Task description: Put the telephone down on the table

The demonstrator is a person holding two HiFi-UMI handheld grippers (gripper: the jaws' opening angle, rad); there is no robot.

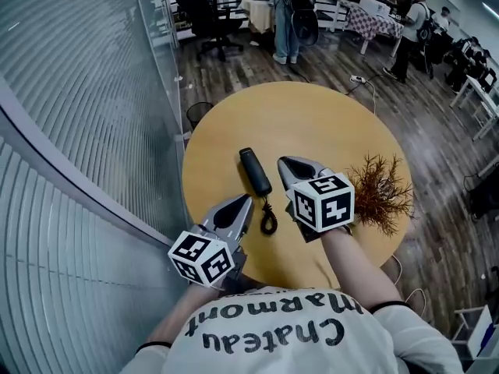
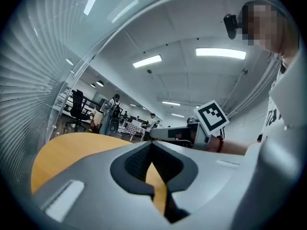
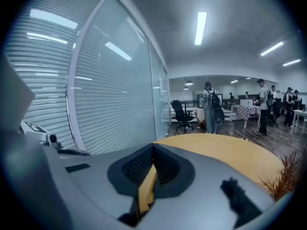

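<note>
The black telephone handset (image 1: 255, 171) lies flat on the round yellow table (image 1: 312, 123), its coiled cord (image 1: 268, 218) trailing toward me. My left gripper (image 1: 246, 201) sits at the near left of the handset, jaws shut and empty, tips close to the cord. To the handset's right, my right gripper (image 1: 285, 163) is also shut, holding nothing and apart from the handset. In the left gripper view the shut jaws (image 2: 152, 145) point over the tabletop, with the right gripper's marker cube (image 2: 211, 117) beyond. The right gripper view shows shut jaws (image 3: 153, 147) above the table (image 3: 225, 150).
A dried reddish-brown plant (image 1: 380, 193) lies on the table at the right, next to my right hand. A glass wall with blinds (image 1: 86, 131) curves along the left. A wastebasket (image 1: 199, 114) stands by the table's far left edge. Several people and an office chair (image 1: 209, 18) are farther back.
</note>
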